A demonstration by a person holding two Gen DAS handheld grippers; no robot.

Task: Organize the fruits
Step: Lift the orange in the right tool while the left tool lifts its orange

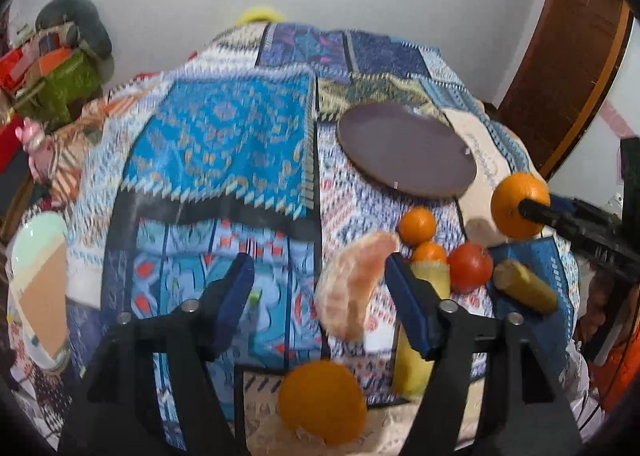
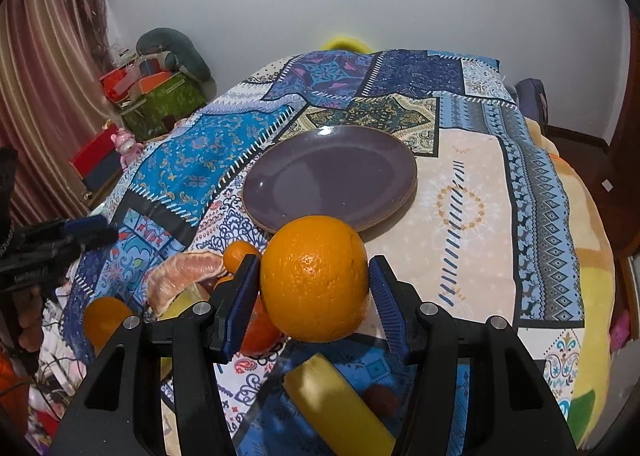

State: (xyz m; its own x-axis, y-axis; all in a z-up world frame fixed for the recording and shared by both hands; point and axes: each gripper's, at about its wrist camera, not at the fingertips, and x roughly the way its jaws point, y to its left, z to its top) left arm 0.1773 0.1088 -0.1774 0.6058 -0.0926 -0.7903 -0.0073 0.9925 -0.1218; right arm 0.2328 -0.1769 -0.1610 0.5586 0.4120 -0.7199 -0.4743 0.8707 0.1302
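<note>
A patchwork cloth (image 2: 472,191) in blues, creams and greens covers the whole table, and on it, toward the far middle, sits a purple plate (image 2: 332,179) with nothing on it. Near the front edge lies the fruit: a big orange (image 2: 314,280) sits between the blue pads of the right gripper (image 2: 314,292), both pads seemingly against its sides — from the left wrist view the same orange appears raised off the cloth just beside the plate's near rim, with a finger of that gripper against it. The left gripper (image 1: 320,288) has its jaws spread wide, with a peeled pomelo segment (image 1: 352,288) just inside its right finger; whether that finger touches the segment cannot be told through the blur. Below it lies a second orange (image 1: 322,402) on the cloth. Beside the segment cluster the smaller pieces — two yellow banana pieces (image 1: 524,286), a red tomato (image 1: 470,268), and two small tangerines (image 1: 417,225) close together, the nearer one partly hidden behind the gripper finger.
</note>
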